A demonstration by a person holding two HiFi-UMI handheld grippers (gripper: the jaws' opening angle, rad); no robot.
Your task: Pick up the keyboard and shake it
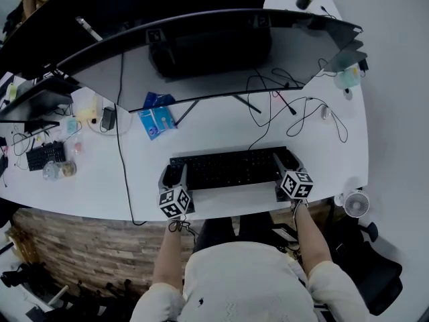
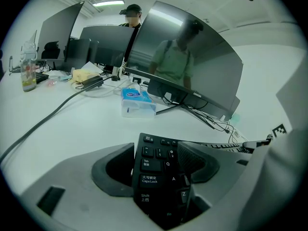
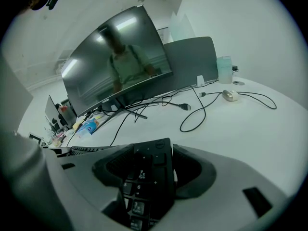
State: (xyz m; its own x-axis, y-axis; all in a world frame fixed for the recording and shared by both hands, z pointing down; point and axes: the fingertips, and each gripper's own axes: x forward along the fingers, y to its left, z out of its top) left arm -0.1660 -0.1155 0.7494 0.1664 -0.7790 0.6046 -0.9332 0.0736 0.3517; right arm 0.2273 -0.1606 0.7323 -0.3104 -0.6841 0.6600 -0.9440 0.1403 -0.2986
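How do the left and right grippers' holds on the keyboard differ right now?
The left gripper clamps the left end of the keyboard, over the Tab and Caps Lock keys; the right gripper clamps the right end, at the number pad. In the head view, the left gripper sits nearer the person. Both are shut on the keyboard.

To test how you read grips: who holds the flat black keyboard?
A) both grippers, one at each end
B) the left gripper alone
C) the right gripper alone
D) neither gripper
A: the left gripper pinches the flat black keyboard at its Caps Lock end, the right gripper at its number-pad end.
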